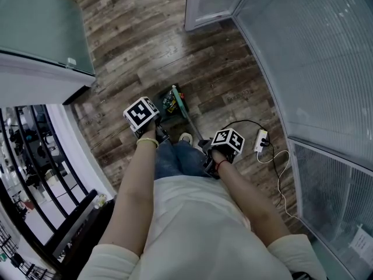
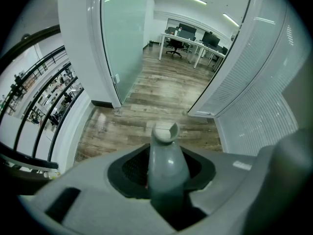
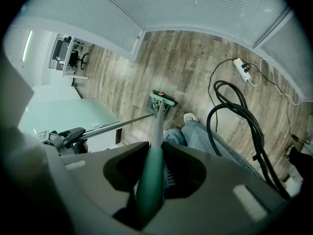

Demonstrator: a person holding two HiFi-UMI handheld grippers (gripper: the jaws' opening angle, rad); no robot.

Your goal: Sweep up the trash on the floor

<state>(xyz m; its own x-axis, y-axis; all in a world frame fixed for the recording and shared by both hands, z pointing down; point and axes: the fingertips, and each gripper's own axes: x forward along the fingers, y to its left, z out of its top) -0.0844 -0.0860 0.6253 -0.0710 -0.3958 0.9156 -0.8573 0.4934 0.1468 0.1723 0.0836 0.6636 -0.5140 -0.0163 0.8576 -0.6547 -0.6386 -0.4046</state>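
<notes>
A green dustpan stands on the wood floor ahead of my feet, with small colourful trash in it. In the right gripper view the dustpan is far below. My left gripper is shut on the grey top of the dustpan's long handle, which stands up between the jaws of the left gripper. My right gripper is shut on the green broom handle, which runs down to the dustpan. The right gripper has both jaws pressed on that handle.
A white power strip with its cable lies on the floor at the right, by the frosted glass wall. A black cable loop hangs near my leg. A glass door and a railing are at the left.
</notes>
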